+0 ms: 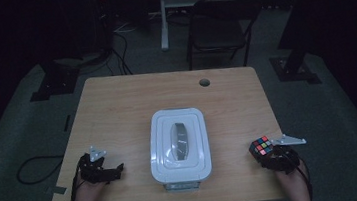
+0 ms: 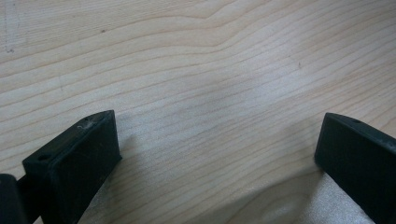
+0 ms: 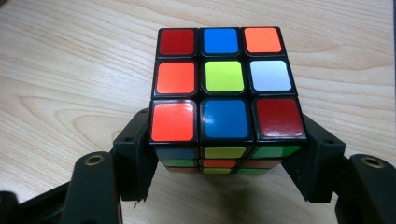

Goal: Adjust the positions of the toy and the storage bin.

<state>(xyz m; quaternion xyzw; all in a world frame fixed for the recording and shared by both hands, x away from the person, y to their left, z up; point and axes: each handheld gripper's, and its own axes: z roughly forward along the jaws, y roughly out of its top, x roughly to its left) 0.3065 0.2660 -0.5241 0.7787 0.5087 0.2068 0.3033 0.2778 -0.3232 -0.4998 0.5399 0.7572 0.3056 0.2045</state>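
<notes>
Left gripper [image 1: 118, 168] rests on the table [image 1: 117, 107] at 8 o'clock from the box [image 1: 178, 145], jaws wide apart with bare wood between them. The white box sits at table centre, lid on, grey handle [image 1: 179, 140] on top. Right gripper [image 1: 263, 156] lies at 4 o'clock from the box, jaws clamped on 2 opposite sides of the cube [image 3: 224, 93], well apart from the box.

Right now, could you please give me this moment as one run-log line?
right gripper: shut on puzzle cube | left gripper: open over table | lidded white box: closed, centre
</notes>
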